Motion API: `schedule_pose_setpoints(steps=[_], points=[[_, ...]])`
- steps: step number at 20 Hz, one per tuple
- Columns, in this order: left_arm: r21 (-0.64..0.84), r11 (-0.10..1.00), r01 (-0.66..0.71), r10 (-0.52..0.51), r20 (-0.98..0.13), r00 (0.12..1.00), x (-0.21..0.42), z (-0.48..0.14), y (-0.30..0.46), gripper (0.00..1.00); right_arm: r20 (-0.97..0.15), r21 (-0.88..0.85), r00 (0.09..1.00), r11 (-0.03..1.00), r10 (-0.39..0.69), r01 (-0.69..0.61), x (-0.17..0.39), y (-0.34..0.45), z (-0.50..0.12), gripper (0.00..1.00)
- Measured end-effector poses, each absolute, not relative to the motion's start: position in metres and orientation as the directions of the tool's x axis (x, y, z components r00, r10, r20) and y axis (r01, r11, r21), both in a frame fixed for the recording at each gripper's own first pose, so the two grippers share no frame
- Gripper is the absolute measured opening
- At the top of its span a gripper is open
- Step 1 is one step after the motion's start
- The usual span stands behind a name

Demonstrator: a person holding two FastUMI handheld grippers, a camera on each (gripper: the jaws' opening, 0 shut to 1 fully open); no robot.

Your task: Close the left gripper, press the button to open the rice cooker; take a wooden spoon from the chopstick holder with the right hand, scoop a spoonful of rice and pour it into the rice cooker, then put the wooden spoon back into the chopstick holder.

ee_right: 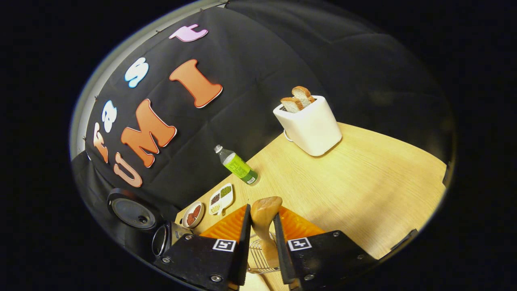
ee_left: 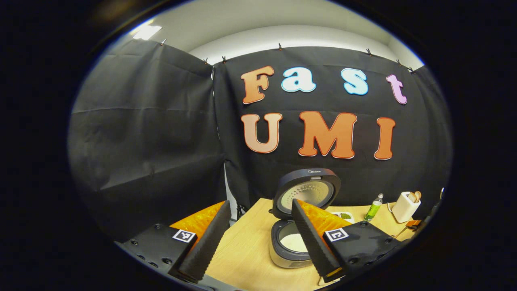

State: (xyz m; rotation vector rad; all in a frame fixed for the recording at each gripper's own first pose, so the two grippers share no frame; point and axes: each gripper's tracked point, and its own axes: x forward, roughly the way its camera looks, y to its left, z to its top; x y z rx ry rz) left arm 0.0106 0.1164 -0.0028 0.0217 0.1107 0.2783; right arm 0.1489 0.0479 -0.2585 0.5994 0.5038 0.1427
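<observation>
In the left gripper view, the rice cooker (ee_left: 301, 220) sits at about five o'clock on the wooden table (ee_left: 246, 250), its lid (ee_left: 307, 193) swung up and white rice showing in the pot. So the button press looks done. The left gripper (ee_left: 262, 238) hangs back from the cooker with its jaws spread wide and nothing between them; the right-hand finger overlaps the cooker only by line of sight. It points level toward the back wall, raised over the near table edge. A green bottle (ee_left: 373, 208) stands at four o'clock, with a white toaster (ee_left: 405, 207) beyond it.

In the right gripper view, the right gripper (ee_right: 261, 238) tips steeply down and is rolled, so the table slopes across the picture. Its jaws are closed on the wooden spoon (ee_right: 264, 216), whose rounded end pokes up between the fingers at six o'clock. Below, the wire chopstick holder (ee_right: 258, 256) shows between the fingers; the spoon's lower part seems to reach into it, though the fingers hide too much to be sure. Judging by the rice in the pot, this is probably the return of the spoon, with only the release left; it could equally be the first pick-up. The open cooker lies at eight o'clock, a small bowl (ee_right: 193, 215) and a divided dish (ee_right: 221, 198) nearby, the bottle at eleven and the toaster at one.
</observation>
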Motion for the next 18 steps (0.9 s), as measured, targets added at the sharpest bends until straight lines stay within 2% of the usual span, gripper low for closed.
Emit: schedule_pose_setpoints(steps=[4, 10, 18], points=[[0.036, 0.965, -0.262, 0.264, -0.119, 0.957, 0.014, -0.006, 0.111, 0.98, -0.398, 0.597, 0.869, 0.802, 0.294, 0.002, 0.146, 0.058, -0.249, 0.22], [0.009, 0.974, -0.227, 0.226, -0.104, 0.968, 0.018, 0.002, 0.104, 1.0, -0.333, 0.574, 0.89, 0.816, 0.312, -0.072, 0.136, 0.065, -0.2, 0.21], [0.003, 0.986, -0.165, 0.165, -0.09, 0.982, 0.021, 0.009, 0.104, 0.99, -0.236, 0.536, 0.896, 0.819, 0.375, -0.202, 0.084, 0.104, -0.129, 0.21]])
